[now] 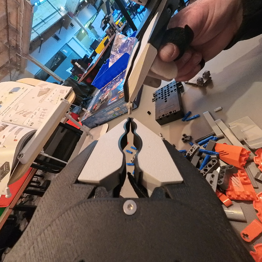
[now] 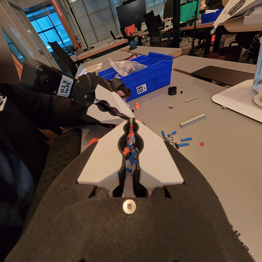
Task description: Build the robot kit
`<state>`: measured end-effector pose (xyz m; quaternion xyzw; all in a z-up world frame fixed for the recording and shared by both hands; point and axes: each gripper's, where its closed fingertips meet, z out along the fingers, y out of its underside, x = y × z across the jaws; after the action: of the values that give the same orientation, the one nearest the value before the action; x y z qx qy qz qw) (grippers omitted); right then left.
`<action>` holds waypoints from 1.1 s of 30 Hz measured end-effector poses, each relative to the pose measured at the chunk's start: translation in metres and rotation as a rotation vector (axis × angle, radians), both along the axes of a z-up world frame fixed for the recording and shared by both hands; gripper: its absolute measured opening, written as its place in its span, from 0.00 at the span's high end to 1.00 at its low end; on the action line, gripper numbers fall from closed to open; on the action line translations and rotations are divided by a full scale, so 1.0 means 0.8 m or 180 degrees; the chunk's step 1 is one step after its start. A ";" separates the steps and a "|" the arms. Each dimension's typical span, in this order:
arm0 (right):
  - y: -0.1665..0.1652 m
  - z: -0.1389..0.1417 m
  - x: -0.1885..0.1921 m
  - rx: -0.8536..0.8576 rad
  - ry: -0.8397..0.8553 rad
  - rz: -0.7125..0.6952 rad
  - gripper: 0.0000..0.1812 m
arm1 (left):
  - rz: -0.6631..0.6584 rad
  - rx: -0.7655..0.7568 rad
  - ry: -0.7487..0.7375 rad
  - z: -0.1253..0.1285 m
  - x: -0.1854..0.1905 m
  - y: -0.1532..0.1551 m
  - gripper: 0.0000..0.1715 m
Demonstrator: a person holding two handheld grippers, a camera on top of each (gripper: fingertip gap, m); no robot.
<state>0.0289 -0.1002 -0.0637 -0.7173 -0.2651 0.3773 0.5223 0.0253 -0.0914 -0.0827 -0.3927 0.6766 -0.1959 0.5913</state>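
Note:
My right gripper [image 2: 131,120] is shut on a small beige pin [image 2: 131,121] at its very tips. In the left wrist view it [image 1: 128,100] comes down from above, held by a hand, with the pin [image 1: 129,108] sticking out below its tips. My left gripper [image 1: 130,119] is shut with nothing seen between its tips, which sit just under the pin's free end with a small gap. In the right wrist view the left gripper [image 2: 132,117] reaches in from the left, its tips almost meeting mine above the grey table [image 2: 212,163].
A pile of orange, grey and blue building parts [image 1: 212,160] lies below both grippers. A black battery box [image 1: 167,102], a printed kit box [image 1: 113,104] and an instruction booklet on a stand [image 1: 28,106] are near. A blue bin [image 2: 141,76], grey beam [image 2: 192,120] and white stand base [image 2: 233,102] lie farther off. The grippers are tip to tip, or close to it.

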 end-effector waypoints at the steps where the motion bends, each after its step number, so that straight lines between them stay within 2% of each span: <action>1: 0.000 0.000 0.000 0.0002 -0.0005 0.0003 0.99 | -0.0012 -0.0015 0.0007 0.000 0.000 -0.001 1.00; 33: 0.001 0.010 0.025 0.0121 0.0014 -0.0137 0.99 | 0.0000 -0.0301 0.0220 -0.021 0.001 0.006 1.00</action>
<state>0.0490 -0.0992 -0.0560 -0.7120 -0.2556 0.3625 0.5444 0.0263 -0.0866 -0.0992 -0.4268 0.6866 -0.2140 0.5483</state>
